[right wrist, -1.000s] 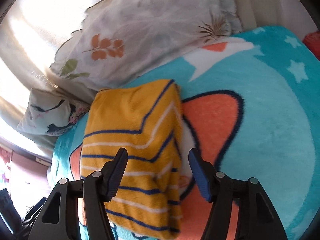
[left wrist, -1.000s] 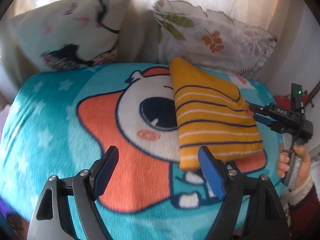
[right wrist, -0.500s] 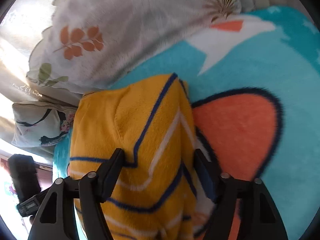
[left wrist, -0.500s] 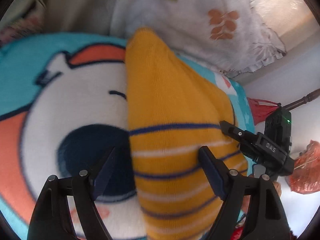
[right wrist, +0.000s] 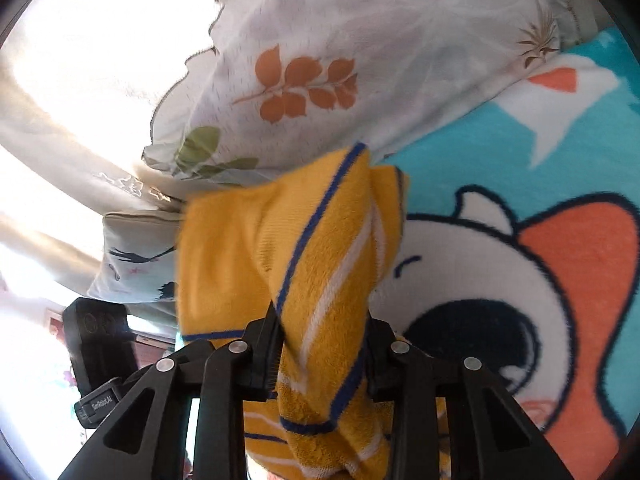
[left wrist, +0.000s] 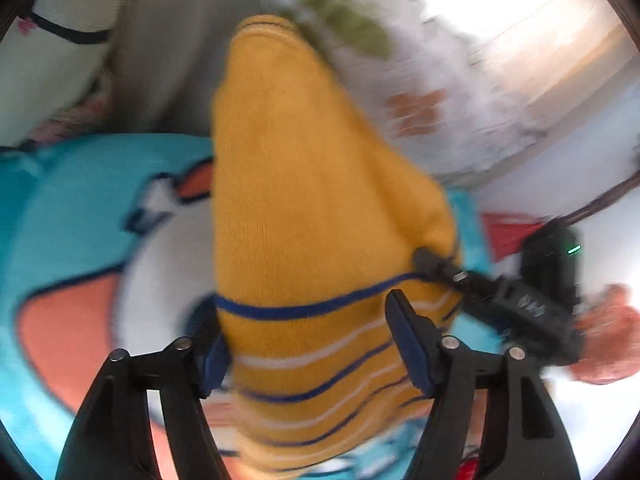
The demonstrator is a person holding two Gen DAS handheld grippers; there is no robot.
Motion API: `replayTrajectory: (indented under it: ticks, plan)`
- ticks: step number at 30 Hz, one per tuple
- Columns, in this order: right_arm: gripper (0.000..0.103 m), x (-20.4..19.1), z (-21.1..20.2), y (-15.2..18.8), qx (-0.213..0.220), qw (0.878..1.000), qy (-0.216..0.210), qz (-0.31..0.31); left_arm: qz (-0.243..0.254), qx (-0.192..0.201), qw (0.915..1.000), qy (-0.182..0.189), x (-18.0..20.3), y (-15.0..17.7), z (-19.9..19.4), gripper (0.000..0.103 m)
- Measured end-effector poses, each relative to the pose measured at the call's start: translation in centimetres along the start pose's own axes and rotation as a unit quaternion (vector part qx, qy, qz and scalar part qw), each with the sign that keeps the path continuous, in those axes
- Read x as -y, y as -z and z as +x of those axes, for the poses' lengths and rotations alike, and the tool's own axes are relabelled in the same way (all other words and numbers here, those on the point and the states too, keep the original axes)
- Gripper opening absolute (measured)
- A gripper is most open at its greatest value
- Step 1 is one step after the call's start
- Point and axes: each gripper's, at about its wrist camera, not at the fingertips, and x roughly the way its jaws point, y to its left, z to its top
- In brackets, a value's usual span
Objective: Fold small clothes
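A folded yellow knit garment with blue and white stripes (left wrist: 320, 208) fills the middle of the blurred left wrist view, lifted off the blanket. My left gripper (left wrist: 308, 344) holds its near end between the blue pads. In the right wrist view the same garment (right wrist: 320, 264) bunches up between the fingers of my right gripper (right wrist: 322, 344), which is shut on it. The right gripper also shows in the left wrist view (left wrist: 500, 296), clamped on the garment's right edge.
A teal cartoon blanket (right wrist: 560, 152) covers the bed. A white leaf-print pillow (right wrist: 360, 60) and a second printed pillow (right wrist: 132, 268) lean at the back. A red item (left wrist: 508, 228) lies at the bed's right side.
Both grippers moved in onto the garment and closed on it. The garment has risen off the blanket and now bunches between the right fingers.
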Motion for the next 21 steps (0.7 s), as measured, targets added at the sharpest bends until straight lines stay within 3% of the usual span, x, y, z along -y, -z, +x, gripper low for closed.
replayTrajectory:
  ticks: [2, 5, 10, 13, 15, 18, 21]
  plan:
    - [0.048, 0.7, 1.3, 0.2, -0.001, 0.997, 0.08, 0.009, 0.01, 0.001, 0.9993, -0.036, -0.5, 0.7, -0.1, 0.07]
    - [0.049, 1.1, -0.4, 0.8, 0.025, 0.996, 0.088, 0.021, 0.029, 0.03, 0.9979, -0.049, -0.9, 2.9, -2.9, 0.07]
    - [0.051, -3.3, -5.0, 3.0, 0.072, 0.989, 0.123, -0.048, 0.048, 0.088, 0.9896, -0.104, -2.2, 7.4, -7.6, 0.073]
    - [0.054, -6.1, -4.3, 5.8, 0.051, 0.987, 0.121, -0.093, 0.038, 0.109, 0.9843, -0.134, -3.5, 8.4, -9.5, 0.074]
    - [0.054, -6.6, -3.1, 6.9, 0.037, 0.985, 0.126, -0.109, 0.023, 0.113, 0.9847, -0.131, -4.8, 8.9, -10.4, 0.074]
    - [0.055, -3.7, -1.6, 7.7, 0.001, 0.988, 0.143, -0.062, 0.01, 0.124, 0.9831, -0.134, -6.1, 9.3, -11.7, 0.074]
    - [0.055, -1.3, -1.8, 7.8, -0.007, 0.984, 0.176, -0.01, 0.016, 0.16, 0.9748, -0.155, -6.6, 9.9, -13.8, 0.076]
